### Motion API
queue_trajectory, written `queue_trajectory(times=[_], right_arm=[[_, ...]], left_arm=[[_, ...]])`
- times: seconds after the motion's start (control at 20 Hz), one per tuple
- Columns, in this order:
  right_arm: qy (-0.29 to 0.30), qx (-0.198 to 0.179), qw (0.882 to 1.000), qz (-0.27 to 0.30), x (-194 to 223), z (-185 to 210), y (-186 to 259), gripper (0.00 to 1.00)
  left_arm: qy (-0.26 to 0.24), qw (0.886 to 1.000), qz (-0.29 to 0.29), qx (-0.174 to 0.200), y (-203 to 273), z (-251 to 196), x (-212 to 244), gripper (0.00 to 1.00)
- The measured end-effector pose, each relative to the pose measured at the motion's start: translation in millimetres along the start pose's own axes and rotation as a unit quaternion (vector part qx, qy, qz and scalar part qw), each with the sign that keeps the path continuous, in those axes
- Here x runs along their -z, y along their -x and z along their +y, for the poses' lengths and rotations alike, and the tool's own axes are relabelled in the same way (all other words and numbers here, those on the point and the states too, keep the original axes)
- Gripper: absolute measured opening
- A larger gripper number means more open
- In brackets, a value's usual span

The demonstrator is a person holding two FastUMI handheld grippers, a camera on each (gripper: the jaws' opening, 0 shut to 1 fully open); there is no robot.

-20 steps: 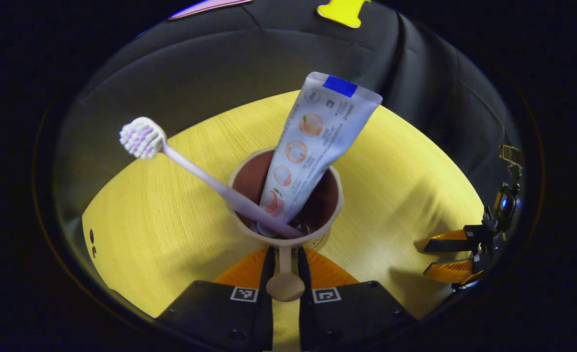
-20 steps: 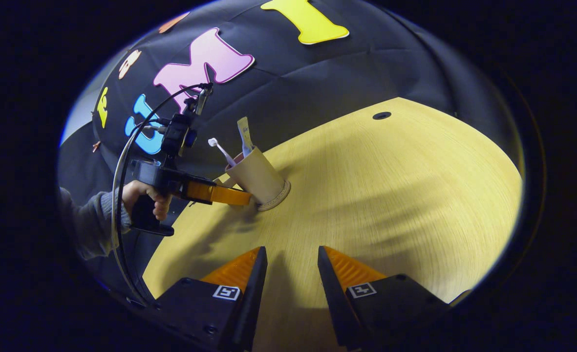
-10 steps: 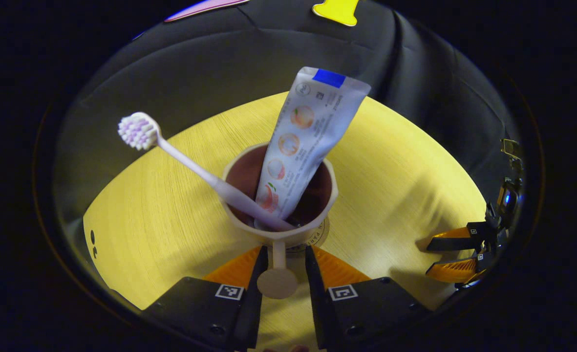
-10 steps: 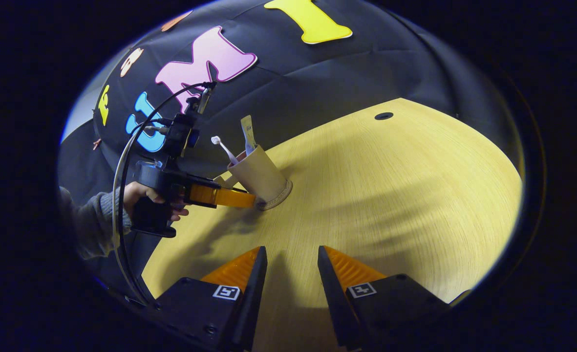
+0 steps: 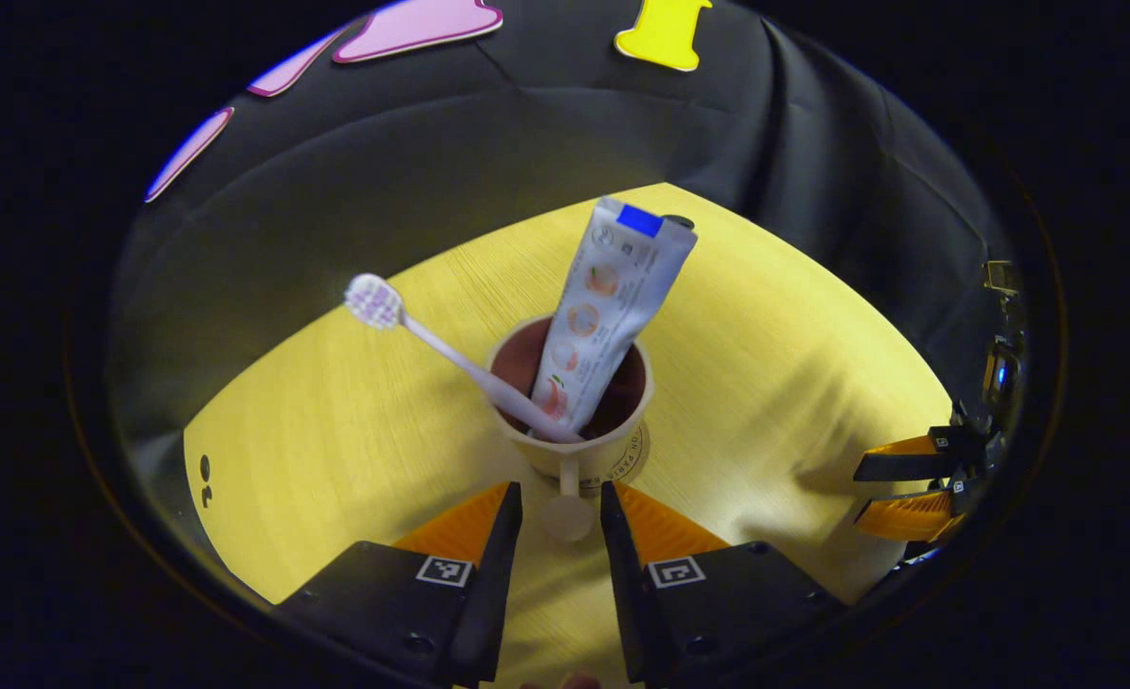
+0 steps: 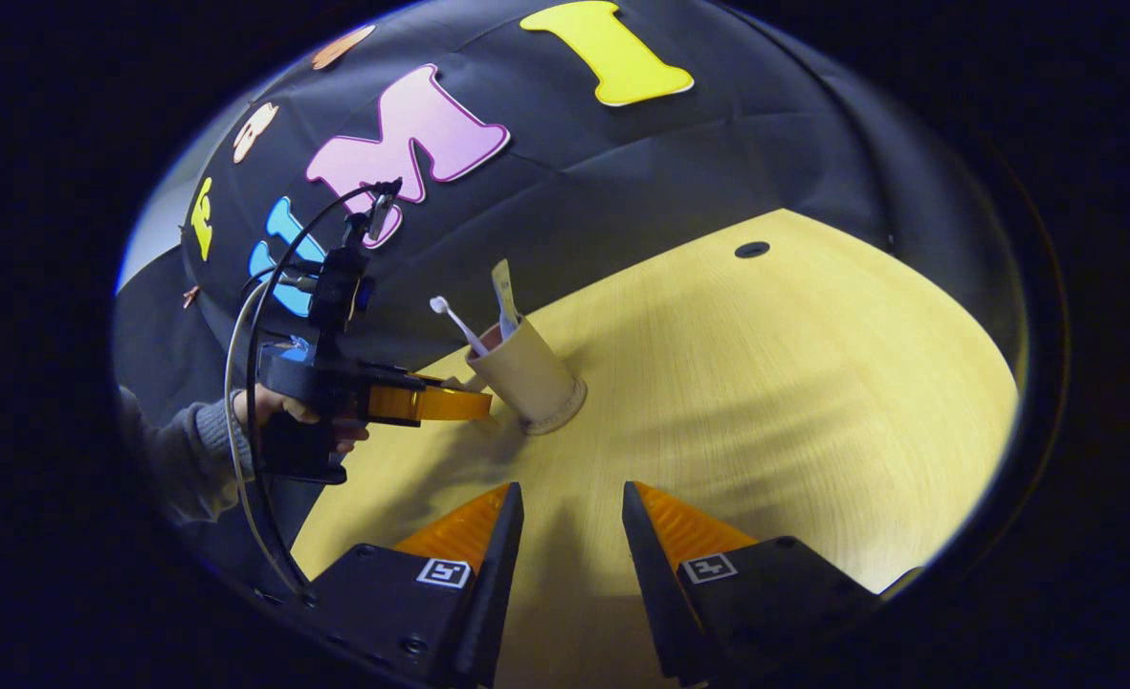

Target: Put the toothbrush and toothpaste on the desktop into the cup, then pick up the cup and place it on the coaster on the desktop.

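Observation:
A beige cup (image 5: 574, 450) with a dark inside stands upright on a round coaster (image 5: 633, 457) on the yellow desktop. In the cup stand a white toothpaste tube (image 5: 612, 297), leaning right, and a pale toothbrush (image 5: 431, 340), with its head up to the left. My left gripper (image 5: 560, 493) is open. The cup's handle (image 5: 565, 507) lies in the gap between the fingertips, touched by neither. The right gripper view has the cup (image 6: 526, 373) at centre left, with the left gripper (image 6: 474, 402) just left of it. My right gripper (image 6: 572, 493) is open above bare desktop, holding nothing.
A person's hand (image 6: 268, 411) holds the left gripper, and a cable (image 6: 239, 383) loops over it. A dark round hole (image 6: 752, 250) sits far back in the desktop (image 6: 765, 383). Two small dark holes (image 5: 206, 469) lie near its left edge. The right gripper (image 5: 875, 488) shows at far right.
My left gripper has opened off the cup's handle and drawn back, so the cup looks smaller. The cup stays on the coaster. The right gripper has barely moved.

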State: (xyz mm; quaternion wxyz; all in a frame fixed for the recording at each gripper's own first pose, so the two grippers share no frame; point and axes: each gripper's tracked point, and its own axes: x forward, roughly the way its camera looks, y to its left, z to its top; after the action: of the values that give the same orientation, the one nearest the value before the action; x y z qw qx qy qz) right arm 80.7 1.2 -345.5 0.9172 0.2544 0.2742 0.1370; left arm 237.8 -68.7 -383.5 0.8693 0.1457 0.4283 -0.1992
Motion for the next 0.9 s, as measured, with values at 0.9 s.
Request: queue_trajectory(times=[0.9], right_arm=[[0.083, -0.013, 0.996, -0.024, -91, 136, 61, 0.64]], left_arm=[[0.145, 0.968, -0.197, -0.065, 216, 10, -15, 0.54]])
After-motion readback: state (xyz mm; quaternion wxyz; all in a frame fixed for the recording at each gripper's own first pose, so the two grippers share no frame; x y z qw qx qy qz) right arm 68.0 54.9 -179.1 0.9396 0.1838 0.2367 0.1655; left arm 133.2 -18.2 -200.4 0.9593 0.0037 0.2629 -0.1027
